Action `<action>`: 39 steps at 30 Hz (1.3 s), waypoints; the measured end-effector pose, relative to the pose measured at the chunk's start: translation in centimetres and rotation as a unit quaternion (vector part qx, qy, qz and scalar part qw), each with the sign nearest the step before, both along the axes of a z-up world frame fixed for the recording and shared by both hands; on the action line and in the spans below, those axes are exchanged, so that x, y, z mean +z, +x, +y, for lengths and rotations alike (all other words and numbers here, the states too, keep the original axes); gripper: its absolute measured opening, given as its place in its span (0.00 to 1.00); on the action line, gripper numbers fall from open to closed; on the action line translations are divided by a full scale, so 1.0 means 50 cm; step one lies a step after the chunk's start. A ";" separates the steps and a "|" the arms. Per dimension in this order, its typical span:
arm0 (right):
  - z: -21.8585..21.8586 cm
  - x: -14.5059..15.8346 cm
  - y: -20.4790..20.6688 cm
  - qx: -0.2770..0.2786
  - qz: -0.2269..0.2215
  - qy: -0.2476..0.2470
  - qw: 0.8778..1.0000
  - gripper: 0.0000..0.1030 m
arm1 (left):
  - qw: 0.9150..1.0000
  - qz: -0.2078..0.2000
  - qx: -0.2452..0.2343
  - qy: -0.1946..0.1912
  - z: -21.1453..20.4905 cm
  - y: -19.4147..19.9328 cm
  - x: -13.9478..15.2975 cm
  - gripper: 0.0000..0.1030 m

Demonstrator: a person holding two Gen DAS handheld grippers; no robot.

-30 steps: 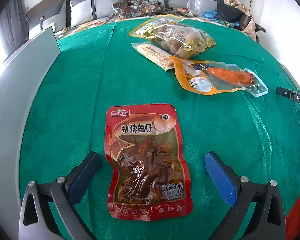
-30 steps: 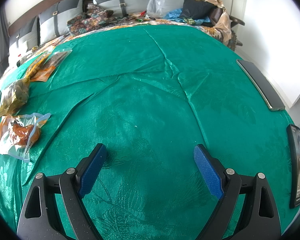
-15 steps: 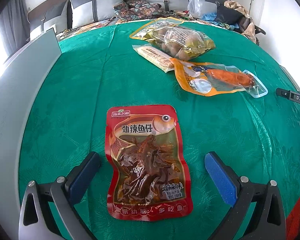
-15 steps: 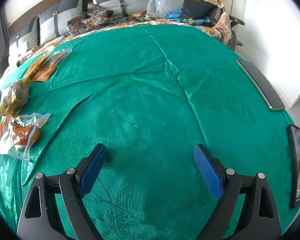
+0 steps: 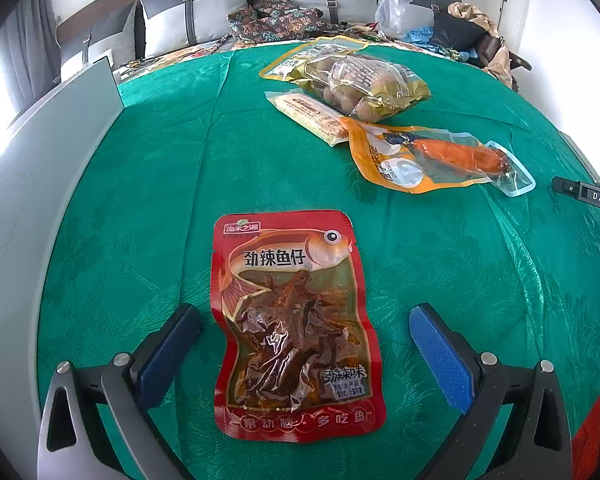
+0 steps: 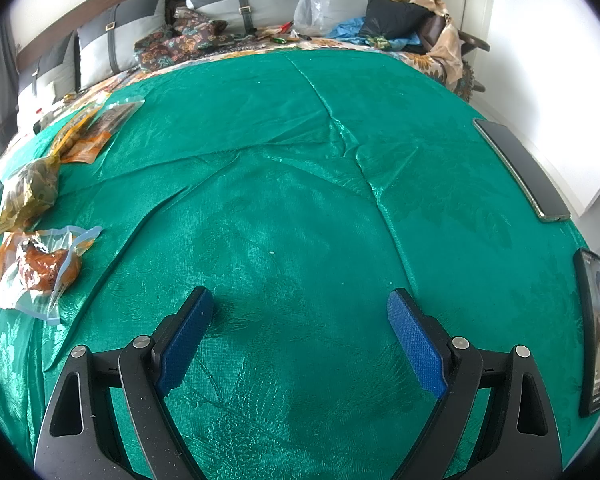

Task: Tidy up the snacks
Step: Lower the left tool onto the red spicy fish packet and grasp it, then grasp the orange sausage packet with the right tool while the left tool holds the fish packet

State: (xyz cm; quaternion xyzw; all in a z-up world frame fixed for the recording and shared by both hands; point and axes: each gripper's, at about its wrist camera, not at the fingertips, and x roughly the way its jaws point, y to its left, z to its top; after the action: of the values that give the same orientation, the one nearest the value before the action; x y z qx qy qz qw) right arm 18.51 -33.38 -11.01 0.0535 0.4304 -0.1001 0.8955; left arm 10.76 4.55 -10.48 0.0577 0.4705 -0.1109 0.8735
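Left wrist view: wide-open left gripper (image 5: 305, 320) straddles red pouch (image 5: 292, 328) reading 劲辣鱼仔; right gripper (image 6: 300, 308) gapes empty.

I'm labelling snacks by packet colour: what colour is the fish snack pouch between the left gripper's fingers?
Red, with a clear window; the fish snack pouch shows best in the left wrist view.

**Two low wrist views over one green cloth**

Each fisheye looks forward between its gripper's fingers, close above the shiny green cloth-covered surface (image 5: 148, 184), towards the grey cushions. Both show the orange-and-clear plastic snack pouch (image 5: 432, 156) (image 6: 36, 268), ahead-right for the left gripper (image 5: 304, 340), far left of the right gripper (image 6: 300, 324).
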 end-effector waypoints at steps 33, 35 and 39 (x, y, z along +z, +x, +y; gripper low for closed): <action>0.000 0.000 0.000 0.001 0.000 0.001 1.000 0.89 | 0.998 0.049 0.035 -0.021 0.072 0.011 0.033 0.43; 0.004 0.008 0.002 0.026 0.013 0.014 0.999 0.85 | 0.997 0.049 0.045 -0.043 0.086 0.009 0.035 0.43; 0.129 0.080 -0.021 0.217 -0.004 0.046 0.975 0.86 | 0.994 0.043 0.060 -0.084 0.108 0.003 0.049 0.43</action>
State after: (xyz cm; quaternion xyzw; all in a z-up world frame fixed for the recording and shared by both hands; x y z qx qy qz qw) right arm 17.47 -26.94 -7.00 0.0001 0.4325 0.1170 0.8940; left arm 10.90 9.96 -8.01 -0.0484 0.4992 -0.1000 0.8593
